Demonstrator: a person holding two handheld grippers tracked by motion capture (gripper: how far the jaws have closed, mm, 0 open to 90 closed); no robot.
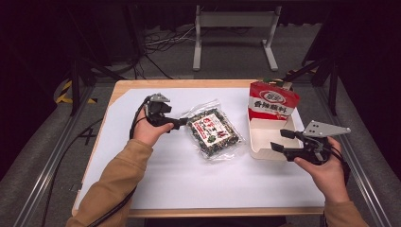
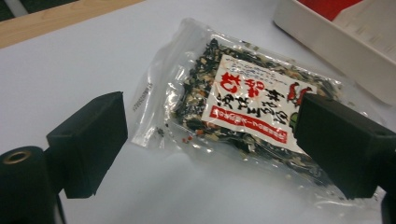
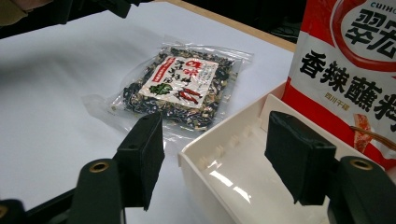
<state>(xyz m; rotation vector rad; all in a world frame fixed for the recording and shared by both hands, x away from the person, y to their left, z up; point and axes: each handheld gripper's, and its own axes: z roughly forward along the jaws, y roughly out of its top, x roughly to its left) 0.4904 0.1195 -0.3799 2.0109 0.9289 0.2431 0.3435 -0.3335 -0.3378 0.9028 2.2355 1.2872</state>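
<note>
One clear seasoning packet (image 1: 213, 133), one red pouch (image 1: 273, 101), one white tray (image 1: 265, 152).

your packet (image 2: 247, 100) is clear glossy plastic film, crinkled, with a matt paper-like label. the tray (image 3: 224, 154) beside it looks like smooth white plastic with a slight sheen. the red bag (image 1: 273, 101) is glossy printed foil or plastic. your worktop (image 1: 142, 85) shows a wood edge under a matt white sheet (image 1: 189, 175).

White-covered table (image 1: 156, 179), clear seaweed packet (image 1: 213, 133), white tray (image 1: 257, 142)
</note>
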